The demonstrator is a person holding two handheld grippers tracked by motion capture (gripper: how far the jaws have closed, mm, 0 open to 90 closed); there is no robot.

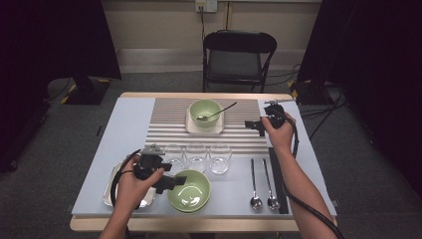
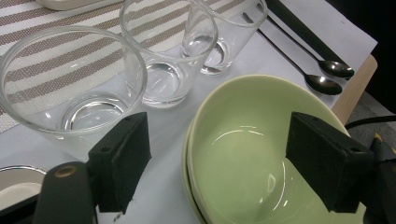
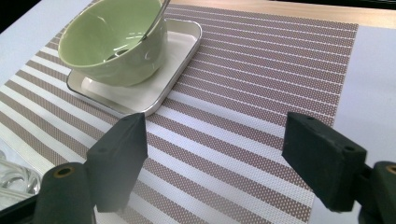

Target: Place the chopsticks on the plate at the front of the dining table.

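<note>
Bowls (image 1: 189,191), stacked near the table's (image 1: 124,129) front edge, sit between my spread left gripper (image 1: 174,182); my right gripper (image 1: 255,126) hangs spread over the striped mat (image 1: 169,127).

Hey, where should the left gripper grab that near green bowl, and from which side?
Grip the near green bowl by its rim, on the side facing the left gripper, coming down from above. The bowl sits upright and looks stacked on a second one, so the thin raised lip is the one part a finger could straddle. The open jaws already frame that edge, one finger outside the bowl.
</note>
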